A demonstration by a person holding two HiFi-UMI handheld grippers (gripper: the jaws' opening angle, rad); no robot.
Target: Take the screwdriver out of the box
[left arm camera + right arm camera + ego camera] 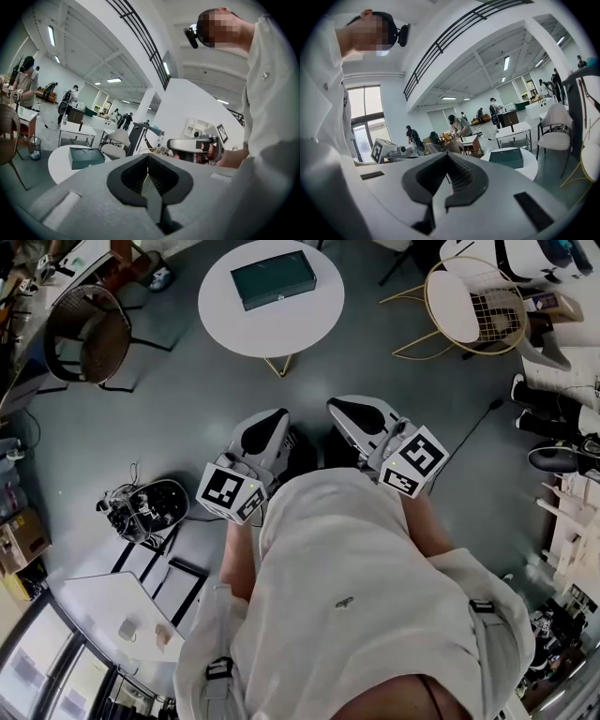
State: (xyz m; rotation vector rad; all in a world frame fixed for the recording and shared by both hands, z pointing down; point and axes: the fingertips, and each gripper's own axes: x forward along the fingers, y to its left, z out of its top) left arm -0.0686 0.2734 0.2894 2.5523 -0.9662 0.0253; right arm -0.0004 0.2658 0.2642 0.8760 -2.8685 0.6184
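"Two grippers, and both are clenched on nothing. The left gripper (pixel 148 160) and the right gripper (pixel 448 158) each have their jaws pressed together, and the person holds them close in front of the body."

"Where's the screwdriver?"

"I can't see it anywhere. The dark green box (pixel 274 279) lies shut near the middle of the round white table (pixel 217 322), well apart from both grippers. I'd guess the tool is inside."

"So what could go wrong?"

"The lid looks low and flush. If closed jaws push at it, I'd expect the box to skid across that smooth top towards the rim. One gripper probably has to steady it while the other opens up and lifts the lid. The table also stands on thin gold legs (pixel 277 364), so a knock could rock it."

"Is anything in the way?"

"The floor straight ahead is bare. A wicker chair (pixel 89 334) stands to the left of the table and a wire chair (pixel 473 306) to the right, both clear of the path. A tangle of cables (pixel 145 507) lies by the person's left side, and a dark cable (pixel 469 432) runs across the floor on the right. A foot could catch on either. Other people (pixel 65 104) are at desks far off."
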